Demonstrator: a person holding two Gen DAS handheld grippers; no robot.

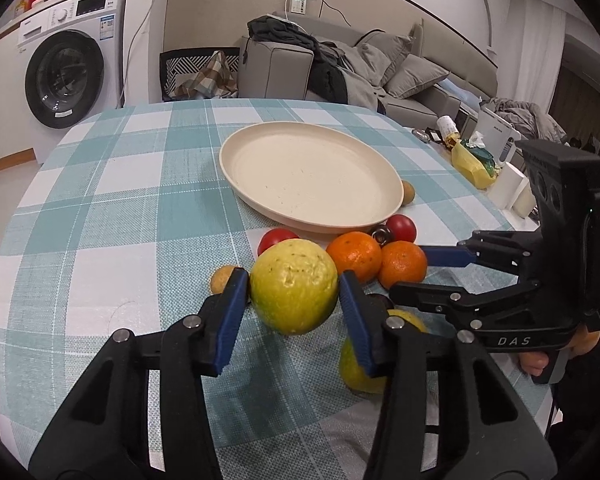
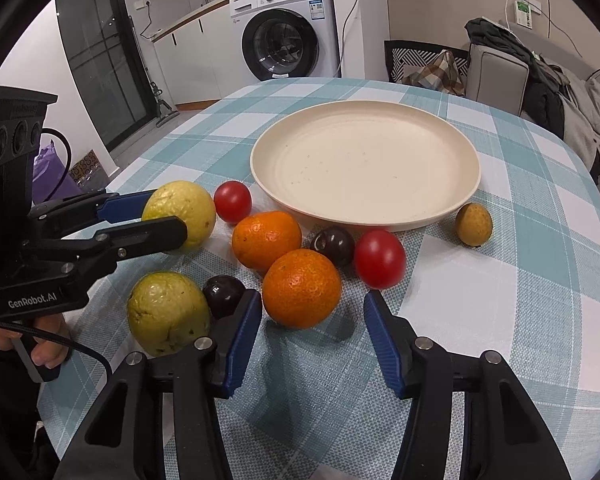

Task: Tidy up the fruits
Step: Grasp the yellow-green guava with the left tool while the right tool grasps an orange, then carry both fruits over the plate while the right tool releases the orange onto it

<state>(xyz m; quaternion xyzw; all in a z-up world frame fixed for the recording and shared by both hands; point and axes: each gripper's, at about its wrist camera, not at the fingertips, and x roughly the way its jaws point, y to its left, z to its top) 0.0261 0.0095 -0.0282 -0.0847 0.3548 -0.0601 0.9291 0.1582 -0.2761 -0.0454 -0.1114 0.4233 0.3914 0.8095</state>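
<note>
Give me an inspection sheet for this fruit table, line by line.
Surface: checked tablecloth, round table.
Job's things: cream plate holds nothing; two guavas, two oranges, two tomatoes, two dark plums and small brownish fruits lie in front of it.
Clutter: yellow bag and white containers at the table's far right edge.
Grippers: left gripper shut on far guava; right gripper open around near orange, not touching.
Cables: black lead under the left handle.
Surroundings: washing machine, sofa with clothes.
</note>
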